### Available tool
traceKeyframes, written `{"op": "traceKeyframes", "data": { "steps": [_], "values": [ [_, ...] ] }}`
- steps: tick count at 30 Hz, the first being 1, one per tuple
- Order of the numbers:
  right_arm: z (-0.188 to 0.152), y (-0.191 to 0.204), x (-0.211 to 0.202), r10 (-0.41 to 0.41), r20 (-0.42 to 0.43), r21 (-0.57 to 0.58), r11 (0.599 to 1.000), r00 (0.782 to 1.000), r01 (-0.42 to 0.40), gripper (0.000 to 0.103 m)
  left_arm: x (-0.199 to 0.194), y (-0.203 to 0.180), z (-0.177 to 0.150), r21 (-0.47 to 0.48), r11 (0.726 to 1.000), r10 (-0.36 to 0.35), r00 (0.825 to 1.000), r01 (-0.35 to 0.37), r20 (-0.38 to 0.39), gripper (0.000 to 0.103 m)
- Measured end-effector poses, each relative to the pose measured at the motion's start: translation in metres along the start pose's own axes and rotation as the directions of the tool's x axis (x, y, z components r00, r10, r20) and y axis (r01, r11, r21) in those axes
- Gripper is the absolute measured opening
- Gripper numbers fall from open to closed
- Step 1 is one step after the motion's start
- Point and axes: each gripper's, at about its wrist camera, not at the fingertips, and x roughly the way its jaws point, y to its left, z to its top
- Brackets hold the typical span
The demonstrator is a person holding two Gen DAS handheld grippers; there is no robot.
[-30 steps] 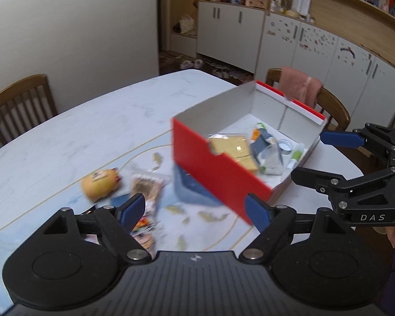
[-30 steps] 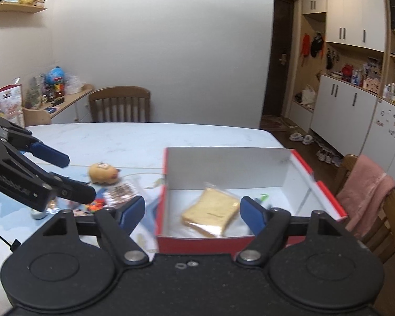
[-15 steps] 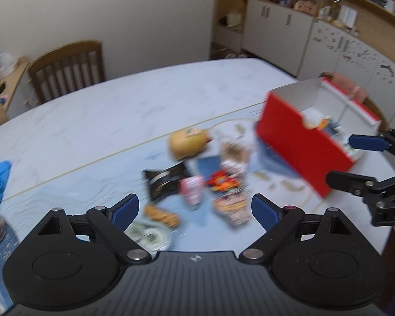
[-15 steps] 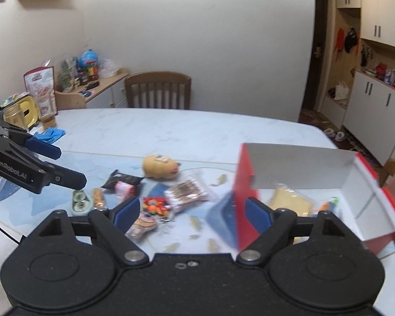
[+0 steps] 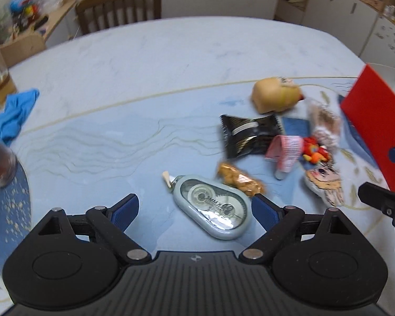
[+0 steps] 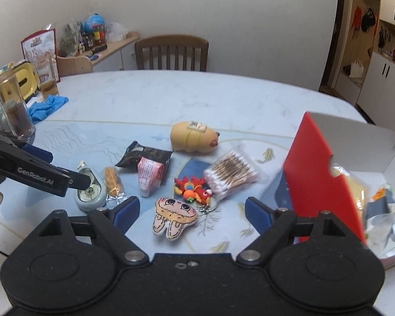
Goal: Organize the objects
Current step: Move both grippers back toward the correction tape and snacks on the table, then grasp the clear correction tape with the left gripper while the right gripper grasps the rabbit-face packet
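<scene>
A red and white box stands at the right with bread and packets inside; it also shows in the left wrist view. Loose items lie on the table: a pale blue correction tape, a brown snack bar, a black packet, a pink packet, a yellow plush, cotton swabs, a red toy, a cartoon face charm. My left gripper is open over the correction tape. My right gripper is open above the face charm, empty.
A blue cloth and a glass jar stand at the table's left. A wooden chair is at the far side. A cluttered side shelf is behind on the left. White cupboards are at the right.
Both grippers have swung left from the red box to the loose items. My left gripper has come down close over the correction tape. Both stay open.
</scene>
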Motion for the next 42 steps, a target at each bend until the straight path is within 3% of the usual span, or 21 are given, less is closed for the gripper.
{"op": "traceKeyframes", "data": {
  "steps": [7,19,35,42],
  "values": [
    [-0.001,0.000,0.014,-0.012,-0.029,0.018,1.000,1.000,0.012,0.086,0.013,-0.001,0.009,-0.057,0.998,0.019,1.000,-0.019,0.000,0.093],
    [-0.002,0.000,0.028,-0.017,-0.059,0.013,1.000,0.998,0.018,0.086,0.028,-0.014,0.004,-0.042,0.998,0.046,0.999,-0.047,-0.027,0.093],
    [0.000,0.009,0.054,-0.002,-0.099,0.030,1.000,0.995,0.005,0.085,0.028,0.029,-0.004,-0.045,0.998,0.045,0.997,-0.048,-0.065,0.093],
    [0.002,0.014,0.062,0.008,-0.108,0.055,0.998,0.994,-0.002,0.083,0.029,0.021,-0.005,-0.016,0.998,0.052,0.998,-0.053,-0.046,0.093]
  ]
}}
